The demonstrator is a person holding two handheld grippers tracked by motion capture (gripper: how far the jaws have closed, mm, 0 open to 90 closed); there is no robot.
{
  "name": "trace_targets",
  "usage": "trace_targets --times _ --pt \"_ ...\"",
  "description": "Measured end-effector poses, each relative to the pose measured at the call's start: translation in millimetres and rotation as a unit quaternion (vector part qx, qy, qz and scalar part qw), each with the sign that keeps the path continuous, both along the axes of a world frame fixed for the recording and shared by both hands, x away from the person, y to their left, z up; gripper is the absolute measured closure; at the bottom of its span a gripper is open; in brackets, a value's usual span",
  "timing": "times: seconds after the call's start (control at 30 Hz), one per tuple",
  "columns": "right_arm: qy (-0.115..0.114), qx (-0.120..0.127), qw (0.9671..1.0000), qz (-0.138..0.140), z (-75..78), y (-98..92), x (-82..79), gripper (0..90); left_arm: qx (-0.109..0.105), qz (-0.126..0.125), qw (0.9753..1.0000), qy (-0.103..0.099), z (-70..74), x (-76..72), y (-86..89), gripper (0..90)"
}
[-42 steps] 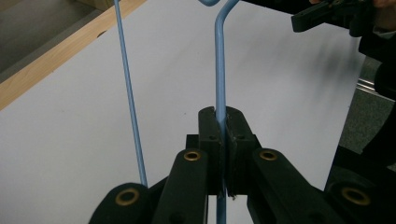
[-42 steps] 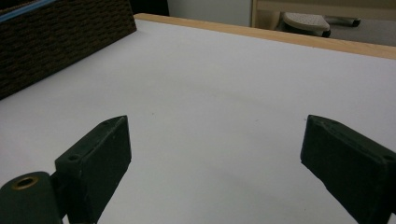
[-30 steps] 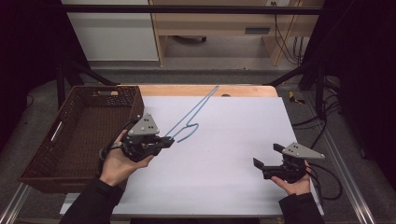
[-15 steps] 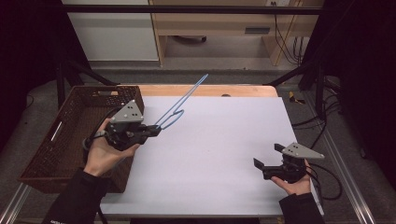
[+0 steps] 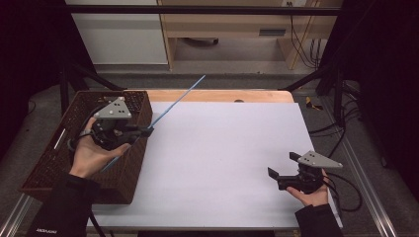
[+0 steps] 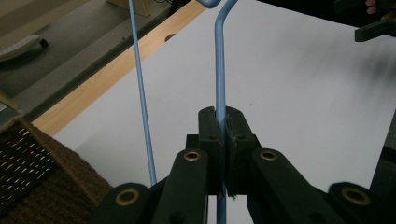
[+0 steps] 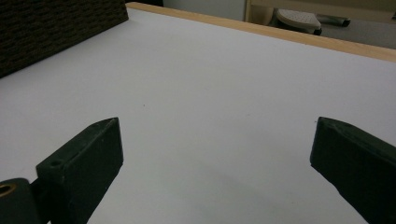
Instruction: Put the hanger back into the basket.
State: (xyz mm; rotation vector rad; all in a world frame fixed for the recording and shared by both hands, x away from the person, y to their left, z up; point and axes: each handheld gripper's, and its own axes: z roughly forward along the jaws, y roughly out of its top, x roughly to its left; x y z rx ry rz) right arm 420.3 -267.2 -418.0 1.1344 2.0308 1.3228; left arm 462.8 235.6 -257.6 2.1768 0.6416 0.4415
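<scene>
My left gripper (image 5: 141,131) clamps a blue wire hanger (image 6: 219,84) above the wicker basket (image 5: 47,163), seemingly near drop-off but not yet released; my right gripper (image 5: 281,170) waits, jaws apart, over the white table (image 5: 227,148).

Black tools (image 5: 295,177), grey plates, dark sleeves (image 5: 64,207)

Blue wire, brown weave, black jaws on white

The hanger (image 6: 219,84) is light blue, thin and plain; the basket (image 5: 54,163) is dark brown with a fine woven pattern. Both grippers, left (image 5: 143,131) and right (image 5: 281,170), are black with grey top plates. The table (image 5: 232,148) is white, edged in pale wood, perhaps unpainted.
</scene>
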Motion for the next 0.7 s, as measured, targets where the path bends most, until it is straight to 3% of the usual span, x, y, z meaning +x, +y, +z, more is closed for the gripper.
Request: trace_targets --times 0.3,0.7 --pt "-0.001 0.000 1.0000 0.000 0.0 -0.1 0.0 3.0 0.003 0.033 0.9995 0.002 1.3 6.4 35.0 87.4" --pt "-0.002 -0.003 1.0000 -0.002 0.0 -0.4 -0.1 2.9 0.000 0.059 0.9982 0.005 -5.3 1.7 72.6 87.4"
